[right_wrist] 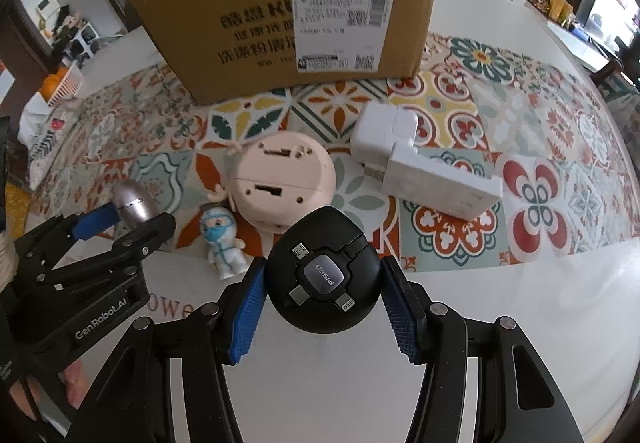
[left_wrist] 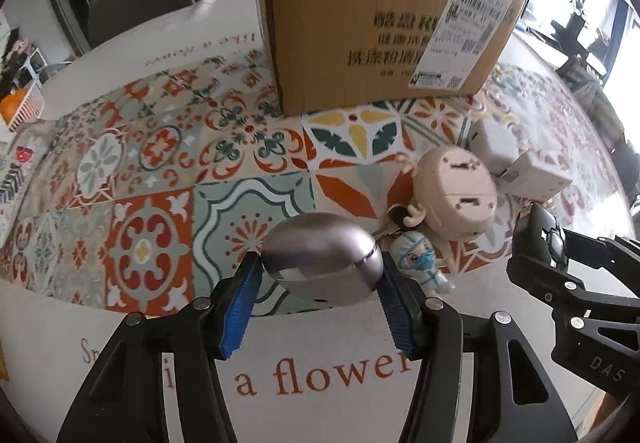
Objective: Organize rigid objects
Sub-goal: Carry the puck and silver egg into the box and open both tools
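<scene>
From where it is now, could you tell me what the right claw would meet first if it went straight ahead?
Most likely the round pink gadget lying face-down just beyond the black cable reel that the right claw holds; the cardboard box stands farther back. Depth is uncertain.

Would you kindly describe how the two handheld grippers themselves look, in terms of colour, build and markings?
Both the left gripper and the right gripper are black skeletal frames with cut-outs and silver round bolts. Each finger carries a blue ribbed pad. The left one carries white "GenRobot.AI" lettering; the right shows "DAS". No cables or sleeves show.
</scene>
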The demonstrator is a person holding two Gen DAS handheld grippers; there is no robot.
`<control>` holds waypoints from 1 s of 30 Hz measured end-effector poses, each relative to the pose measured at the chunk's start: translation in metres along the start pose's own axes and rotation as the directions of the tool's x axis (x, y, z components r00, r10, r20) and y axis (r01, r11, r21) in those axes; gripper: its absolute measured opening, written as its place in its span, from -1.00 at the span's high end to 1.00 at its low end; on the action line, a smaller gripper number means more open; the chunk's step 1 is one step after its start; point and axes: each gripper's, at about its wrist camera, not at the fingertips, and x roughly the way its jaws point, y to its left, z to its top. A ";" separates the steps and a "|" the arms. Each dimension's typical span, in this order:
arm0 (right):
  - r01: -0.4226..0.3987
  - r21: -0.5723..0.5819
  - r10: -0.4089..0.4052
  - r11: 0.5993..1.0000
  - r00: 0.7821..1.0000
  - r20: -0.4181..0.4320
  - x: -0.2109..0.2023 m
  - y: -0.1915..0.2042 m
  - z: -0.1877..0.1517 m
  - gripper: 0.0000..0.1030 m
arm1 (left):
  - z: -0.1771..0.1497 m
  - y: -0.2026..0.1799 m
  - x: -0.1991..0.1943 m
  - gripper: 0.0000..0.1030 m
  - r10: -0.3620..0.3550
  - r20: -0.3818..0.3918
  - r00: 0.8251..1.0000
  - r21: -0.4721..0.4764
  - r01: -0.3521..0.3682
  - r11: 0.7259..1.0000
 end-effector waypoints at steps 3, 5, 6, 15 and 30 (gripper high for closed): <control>-0.011 -0.016 0.012 1.000 0.999 0.031 -0.015 0.002 0.003 -0.09 | 0.002 0.000 -0.019 -0.10 0.004 0.032 0.999 -0.013 -0.003 1.000; -0.016 -0.024 0.017 1.000 0.999 0.049 -0.023 0.003 0.005 -0.09 | 0.004 -0.001 -0.029 -0.10 -0.001 0.049 0.999 -0.020 0.002 1.000; -0.020 -0.029 0.022 0.999 0.998 0.061 -0.028 0.003 0.006 -0.09 | 0.006 -0.004 -0.033 -0.10 0.000 0.056 0.998 -0.025 0.001 1.000; -0.035 -0.085 0.051 0.996 0.979 0.196 -0.086 0.008 0.022 -0.09 | 0.020 -0.011 -0.088 -0.10 0.003 0.147 0.989 -0.057 0.006 0.998; -0.053 -0.137 0.098 0.989 0.935 0.342 -0.145 -0.004 0.057 -0.09 | 0.062 -0.030 -0.152 -0.10 0.065 0.265 0.962 -0.055 -0.052 0.997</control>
